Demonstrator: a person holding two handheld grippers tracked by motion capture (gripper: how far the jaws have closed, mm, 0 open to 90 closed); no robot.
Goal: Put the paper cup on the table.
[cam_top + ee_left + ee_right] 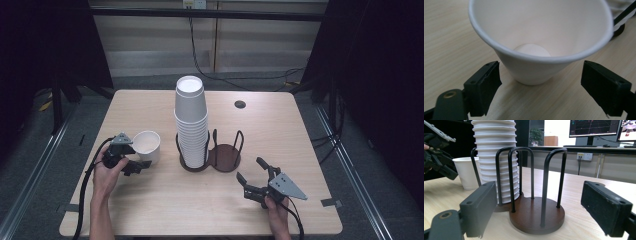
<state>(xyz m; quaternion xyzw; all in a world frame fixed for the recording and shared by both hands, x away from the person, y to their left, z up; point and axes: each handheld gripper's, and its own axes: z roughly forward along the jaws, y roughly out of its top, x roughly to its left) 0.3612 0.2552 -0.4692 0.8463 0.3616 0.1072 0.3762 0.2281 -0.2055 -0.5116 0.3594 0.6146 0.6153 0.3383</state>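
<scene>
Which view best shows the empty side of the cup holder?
The right gripper view: the empty holder, base and wire hoops, sits close and unobstructed. The high view shows it small from above beside the cup stack. The left gripper view catches just a sliver.

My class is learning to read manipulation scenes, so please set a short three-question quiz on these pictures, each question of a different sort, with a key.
1. True or false: the loose cup stands upright on the table, left of the stack.
2. Multiple choice: which side of the holder is empty? A) left B) right C) both
3. Fill in: the left gripper has its jaws ____ on either side of the loose cup, not touching it.

Key
1. True.
2. B. The stack fills the left ring; the right base is bare.
3. Open. The right gripper is open too, facing the holder.
</scene>
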